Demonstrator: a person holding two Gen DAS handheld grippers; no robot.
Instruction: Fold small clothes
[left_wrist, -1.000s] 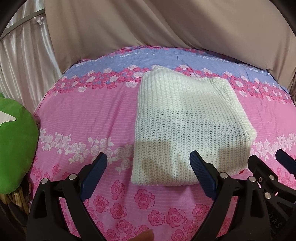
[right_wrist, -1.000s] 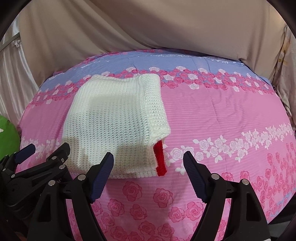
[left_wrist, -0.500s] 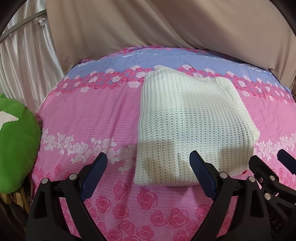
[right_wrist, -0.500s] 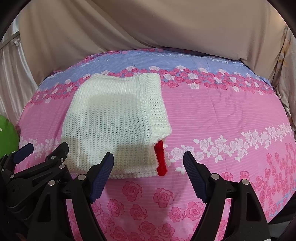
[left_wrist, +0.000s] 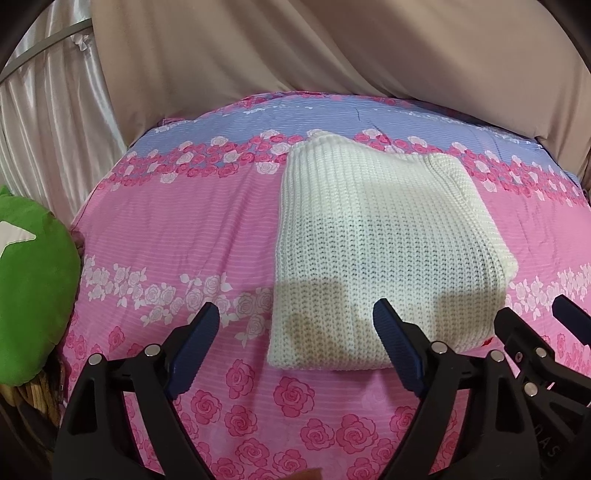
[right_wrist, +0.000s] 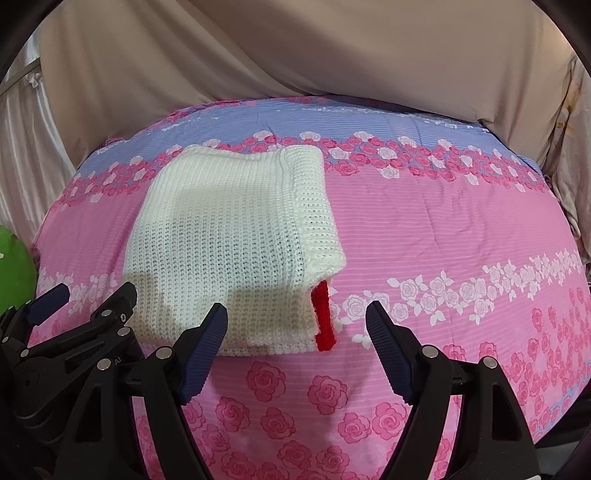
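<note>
You are working over a bed whose pink and lilac rose-print bedspread (left_wrist: 177, 236) is spreading under everything, with a beige drape (right_wrist: 332, 55) hanging behind it. A green cushion (left_wrist: 33, 295) is sitting at the bed's left edge. The white knitted garment (left_wrist: 373, 258) is lying folded on the bedspread, a red strip (right_wrist: 323, 317) poking from its near right corner. Your left tool (left_wrist: 295, 332) and right tool (right_wrist: 295, 328) are both hovering released, gripping nothing, just short of the garment's near edge.
</note>
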